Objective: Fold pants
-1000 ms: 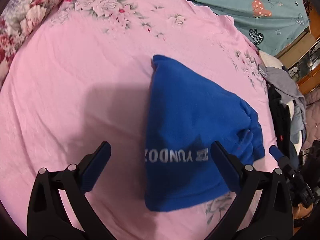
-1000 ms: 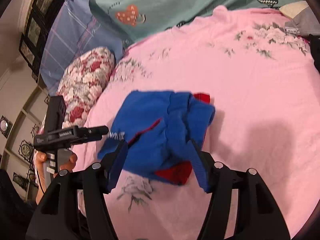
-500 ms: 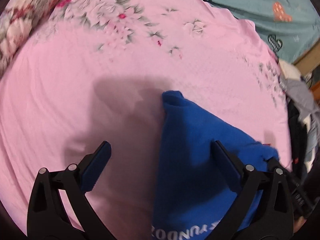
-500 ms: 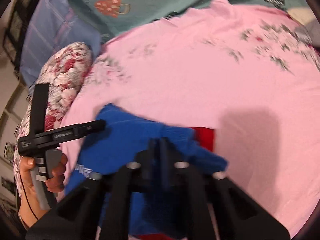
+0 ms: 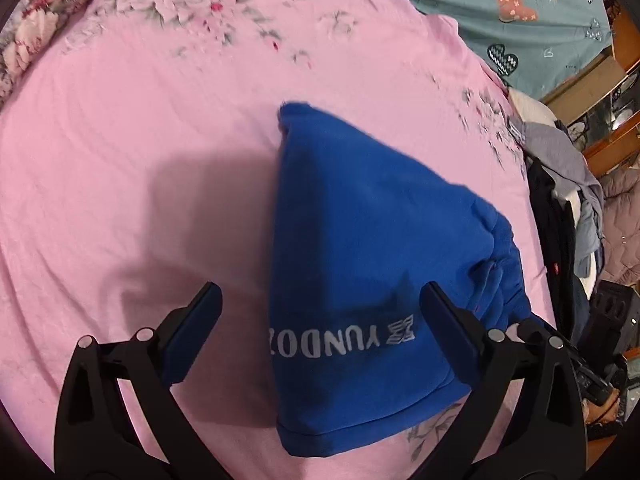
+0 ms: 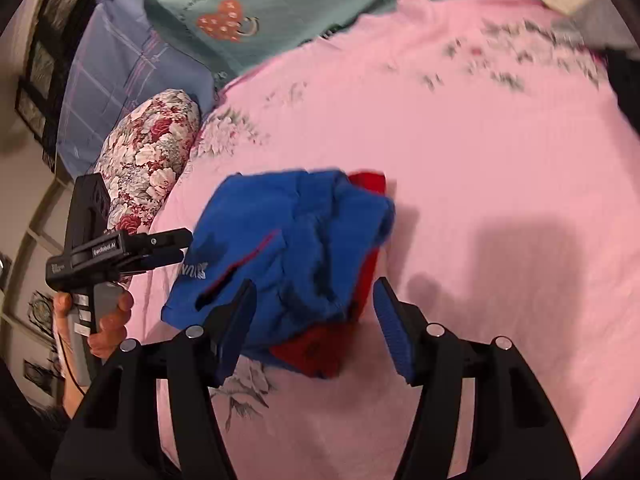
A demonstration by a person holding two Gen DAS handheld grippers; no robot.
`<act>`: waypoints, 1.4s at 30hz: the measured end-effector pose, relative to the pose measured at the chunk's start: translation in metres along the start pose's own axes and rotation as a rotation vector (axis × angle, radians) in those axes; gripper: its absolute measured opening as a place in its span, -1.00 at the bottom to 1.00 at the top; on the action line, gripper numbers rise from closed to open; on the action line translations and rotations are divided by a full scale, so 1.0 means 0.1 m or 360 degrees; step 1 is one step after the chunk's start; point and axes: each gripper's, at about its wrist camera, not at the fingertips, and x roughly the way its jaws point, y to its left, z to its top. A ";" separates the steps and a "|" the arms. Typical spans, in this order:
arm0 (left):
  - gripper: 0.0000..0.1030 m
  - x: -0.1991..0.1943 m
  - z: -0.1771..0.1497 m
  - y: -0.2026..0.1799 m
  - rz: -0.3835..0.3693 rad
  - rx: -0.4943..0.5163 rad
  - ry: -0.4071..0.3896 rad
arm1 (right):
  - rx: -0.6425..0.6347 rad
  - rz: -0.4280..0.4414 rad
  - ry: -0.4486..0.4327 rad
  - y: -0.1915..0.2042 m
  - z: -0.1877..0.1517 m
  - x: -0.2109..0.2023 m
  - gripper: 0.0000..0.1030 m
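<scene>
Folded pants [image 5: 372, 280] mid-frame on pink sheet [image 5: 140, 160], red lining only in right view, left gripper [image 5: 320, 320] and right gripper [image 6: 314, 312] both spread wide, holding nothing

One folded pair of blue pants [image 5: 372, 264] lies on one pink bed sheet [image 5: 140, 128], with two grippers, left [image 5: 320, 336] and right [image 6: 314, 320], one floral pillow [image 6: 148, 164] and one teal quilt [image 6: 312, 4].
</scene>
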 end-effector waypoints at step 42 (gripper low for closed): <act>-0.46 -1.54 1.22 -0.83 0.0168 0.0318 -0.0962 | -0.0768 0.0111 -0.0495 1.71 1.59 -0.18 -0.38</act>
